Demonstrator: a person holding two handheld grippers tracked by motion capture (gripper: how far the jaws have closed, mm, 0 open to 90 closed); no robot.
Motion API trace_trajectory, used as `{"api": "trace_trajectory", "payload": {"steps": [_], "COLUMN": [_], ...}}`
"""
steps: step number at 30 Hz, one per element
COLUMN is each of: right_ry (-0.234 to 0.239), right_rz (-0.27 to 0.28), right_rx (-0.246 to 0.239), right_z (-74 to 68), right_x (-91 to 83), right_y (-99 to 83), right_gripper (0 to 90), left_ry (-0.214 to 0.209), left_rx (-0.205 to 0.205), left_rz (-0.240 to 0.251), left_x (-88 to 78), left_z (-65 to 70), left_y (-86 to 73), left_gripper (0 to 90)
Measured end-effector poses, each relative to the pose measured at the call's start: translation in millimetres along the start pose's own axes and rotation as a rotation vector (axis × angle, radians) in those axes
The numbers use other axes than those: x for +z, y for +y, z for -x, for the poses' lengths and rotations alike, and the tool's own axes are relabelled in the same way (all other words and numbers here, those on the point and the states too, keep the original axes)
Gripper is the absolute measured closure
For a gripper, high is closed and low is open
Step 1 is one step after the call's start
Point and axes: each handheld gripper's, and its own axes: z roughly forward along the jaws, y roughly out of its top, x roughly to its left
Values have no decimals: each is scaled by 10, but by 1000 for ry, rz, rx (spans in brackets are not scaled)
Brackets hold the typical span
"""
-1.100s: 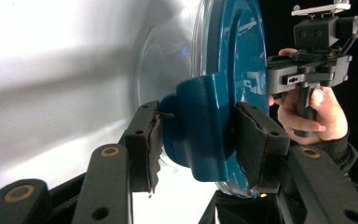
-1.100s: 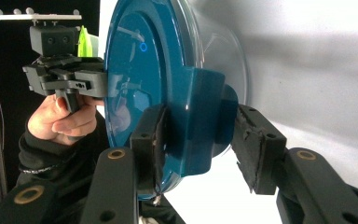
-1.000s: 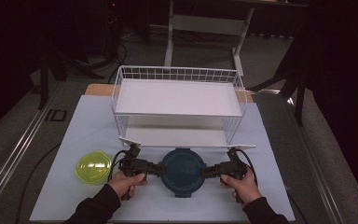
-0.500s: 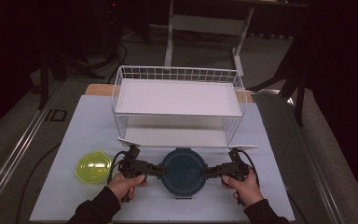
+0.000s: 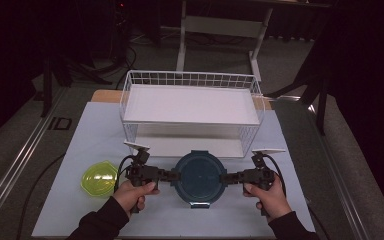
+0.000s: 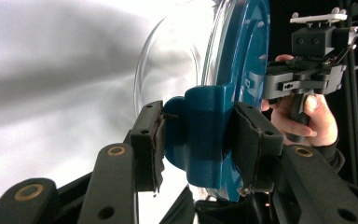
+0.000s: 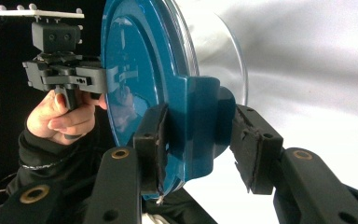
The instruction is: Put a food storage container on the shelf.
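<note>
A round clear container (image 5: pixel 199 175) with a dark blue lid is held level just above the white mat, in front of the wire rack. My left gripper (image 5: pixel 172 176) is shut on the blue latch tab at its left side, and my right gripper (image 5: pixel 225 177) is shut on the tab at its right side. In the left gripper view the pads (image 6: pixel 151 140) clamp the blue tab (image 6: pixel 200 130), with the other hand and its gripper (image 6: pixel 307 77) beyond the lid. In the right gripper view my right gripper (image 7: pixel 200 135) grips the opposite tab (image 7: pixel 191 116), with the lid (image 7: pixel 140 70) on edge.
A white wire rack (image 5: pixel 192 79) with a white upper shelf and a lower shelf stands behind the container. A yellow-green bowl (image 5: pixel 99 177) sits on the white mat (image 5: pixel 80 135) left of my left hand. Dark floor and stand legs surround the table.
Both hands have risen together with the container between them; it now sits slightly higher in the picture and closer to the rack's front.
</note>
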Motion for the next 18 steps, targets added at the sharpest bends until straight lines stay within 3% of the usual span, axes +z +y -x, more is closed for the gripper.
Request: {"api": "trace_trajectory", "payload": {"steps": [11,12,15,18], "right_ry": [12,11,12,15], "right_rz": [42,51,54,80], "right_rx": [-40,-56,-72,-100], "right_z": [-297,-390,-472,-649], "right_x": [-229,-289,-335,-427], "right_y": [111,163,210,332], "right_gripper": [569,568,568,568], "left_ry": [-8,-7,-6,-9], "left_rx": [59,66,93,117], "left_rz": [37,43,54,84], "left_x": [-192,-221,-306,-418], "left_z": [385,442,566,720], "left_y": [181,210,297,424], "left_gripper": [565,566,566,566]}}
